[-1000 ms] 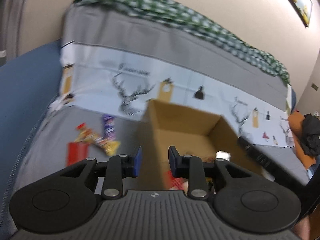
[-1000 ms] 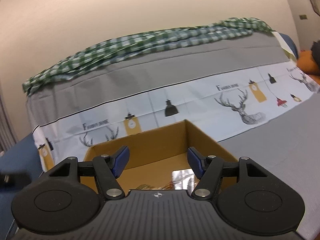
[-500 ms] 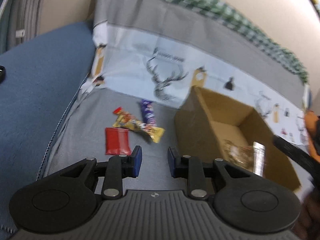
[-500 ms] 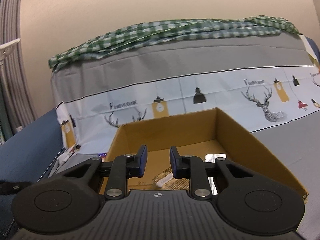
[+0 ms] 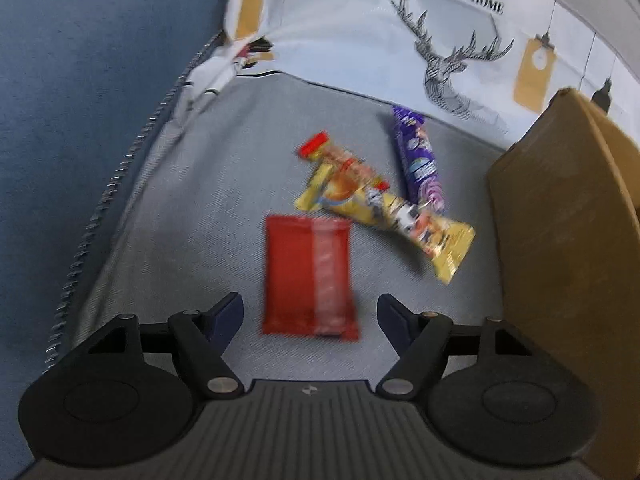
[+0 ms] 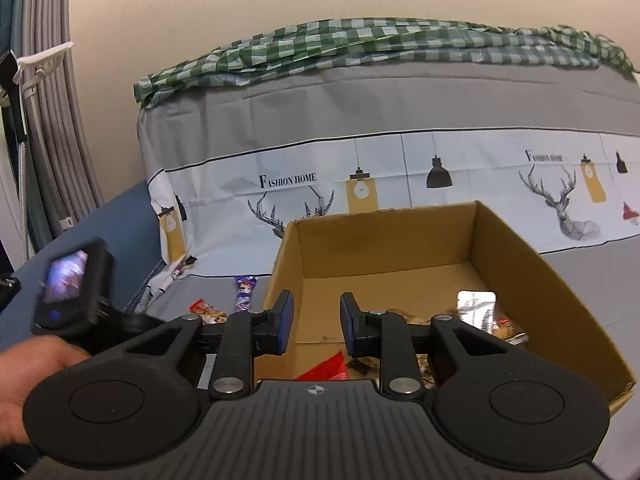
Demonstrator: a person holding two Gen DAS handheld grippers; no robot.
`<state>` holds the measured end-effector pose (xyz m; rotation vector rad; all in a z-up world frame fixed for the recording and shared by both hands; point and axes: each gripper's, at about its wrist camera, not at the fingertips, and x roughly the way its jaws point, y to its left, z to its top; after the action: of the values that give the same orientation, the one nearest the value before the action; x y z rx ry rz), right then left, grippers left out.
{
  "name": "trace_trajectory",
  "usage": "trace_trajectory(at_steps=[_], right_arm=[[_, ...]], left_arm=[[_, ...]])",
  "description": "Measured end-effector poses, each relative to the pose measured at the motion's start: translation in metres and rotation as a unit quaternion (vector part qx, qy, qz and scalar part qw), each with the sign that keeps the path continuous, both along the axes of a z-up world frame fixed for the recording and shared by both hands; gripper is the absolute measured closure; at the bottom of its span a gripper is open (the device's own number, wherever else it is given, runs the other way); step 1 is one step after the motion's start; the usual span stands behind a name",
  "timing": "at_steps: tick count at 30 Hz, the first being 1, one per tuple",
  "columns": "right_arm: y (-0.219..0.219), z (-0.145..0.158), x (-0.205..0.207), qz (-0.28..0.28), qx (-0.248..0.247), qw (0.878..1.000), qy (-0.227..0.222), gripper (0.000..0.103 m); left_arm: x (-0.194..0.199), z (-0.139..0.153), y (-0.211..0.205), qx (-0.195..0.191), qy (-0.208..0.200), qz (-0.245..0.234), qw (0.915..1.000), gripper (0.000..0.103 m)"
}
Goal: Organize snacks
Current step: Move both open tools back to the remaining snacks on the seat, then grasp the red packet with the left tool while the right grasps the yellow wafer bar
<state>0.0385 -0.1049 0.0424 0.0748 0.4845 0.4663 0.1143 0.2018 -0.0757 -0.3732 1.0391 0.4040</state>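
Note:
Three loose snacks lie on the grey sheet left of the cardboard box: a red packet, a yellow bar and a purple bar. My left gripper points down at them. Its jaws are opening wide, and the red packet's near end lies between the fingertips, untouched. My right gripper hovers at the near side of the box. Its jaws stand narrowly apart with nothing between them. Inside the box lie a silver packet, a red wrapper and a brownish packet.
A blue couch arm rises left of the snacks. The printed backrest cover stands behind the box, with a green checked cloth on top. A hand holds the other gripper's camera unit at the left.
My left gripper swung from the box down and left over the loose snacks, and its jaws spread wide. The right gripper's jaws narrowed from wide to a small gap and it drifted slightly.

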Motion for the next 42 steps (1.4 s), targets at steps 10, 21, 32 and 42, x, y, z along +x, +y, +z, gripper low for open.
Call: trace_trajectory(at_steps=[10, 21, 32, 42], right_arm=[[0.022, 0.008, 0.004, 0.017, -0.006, 1.000, 0.004, 0.072], [0.066, 0.008, 0.001, 0.072, -0.060, 0.995, 0.020, 0.072], [0.189, -0.016, 0.091, 0.126, -0.148, 0.977, 0.083, 0.063], [0.260, -0.086, 0.124, 0.172, -0.306, 0.928, 0.121, 0.050]], left_arm=[[0.011, -0.006, -0.007, 0.062, 0.025, -0.034, 0.9972, 0.053], [-0.011, 0.005, 0.037, -0.031, 0.003, 0.033, 0.9990, 0.058], [-0.035, 0.010, 0.080, -0.102, -0.017, 0.129, 0.9863, 0.058], [-0.038, 0.012, 0.084, -0.110, -0.018, 0.125, 0.9858, 0.058]])
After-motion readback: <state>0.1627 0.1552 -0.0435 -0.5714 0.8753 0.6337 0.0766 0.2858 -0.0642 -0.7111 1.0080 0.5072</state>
